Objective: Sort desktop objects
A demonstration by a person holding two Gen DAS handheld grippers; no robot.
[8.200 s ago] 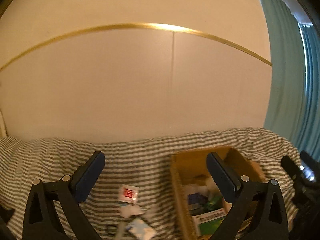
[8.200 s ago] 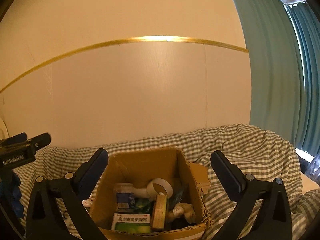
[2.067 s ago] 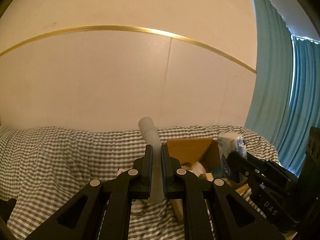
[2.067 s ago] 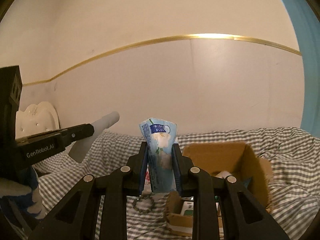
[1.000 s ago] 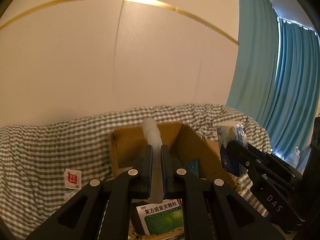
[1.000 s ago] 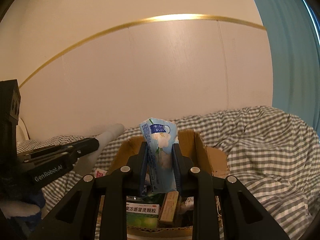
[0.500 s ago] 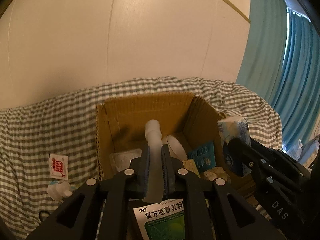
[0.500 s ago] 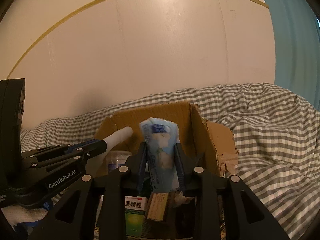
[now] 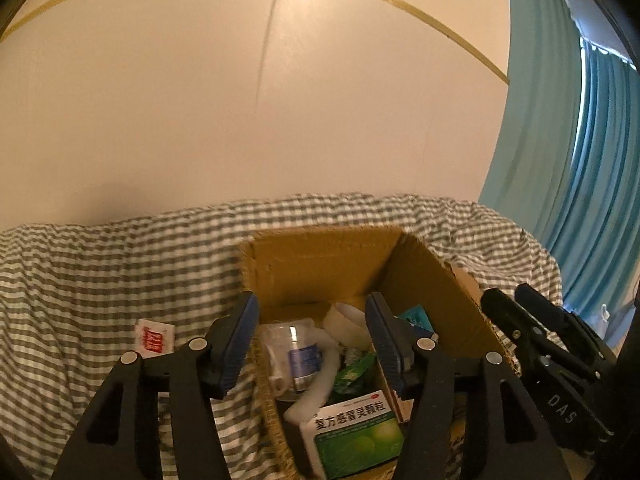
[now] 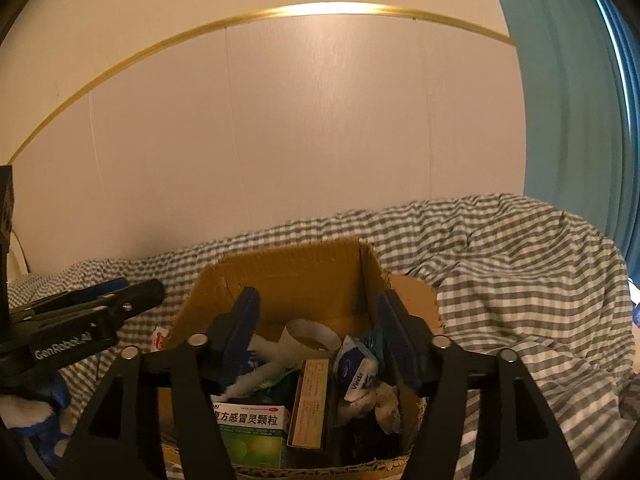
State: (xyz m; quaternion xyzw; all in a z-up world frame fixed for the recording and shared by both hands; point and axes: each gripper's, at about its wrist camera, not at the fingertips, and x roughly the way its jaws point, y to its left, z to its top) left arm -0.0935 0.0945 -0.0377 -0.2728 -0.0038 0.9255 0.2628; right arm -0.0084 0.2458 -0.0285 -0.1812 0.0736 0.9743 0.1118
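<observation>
Both hand-held grippers are held over the cardboard box (image 10: 304,280): the left hand-held gripper (image 9: 312,344) and the right hand-held gripper (image 10: 320,332) are opening, nothing pressed between the pads. The white tube (image 9: 320,380) and the tissue pack (image 10: 356,368) are lying inside the box.

box (image 10: 304,276): brown corrugated cardboard, matt, ragged rim
cloth (image 10: 520,264): grey-white checked fabric, soft, creased
wall (image 10: 320,140): smooth pale panels, faint sheen
trim (image 10: 320,9): shiny gold strip, upper frame
curtain (image 9: 592,168): teal fabric, pleated, right edge
carton (image 9: 356,436): glossy printed card
bottle (image 9: 298,350): clear plastic
pads (image 9: 240,332): blue, matt
sachet (image 9: 152,338): glossy
</observation>
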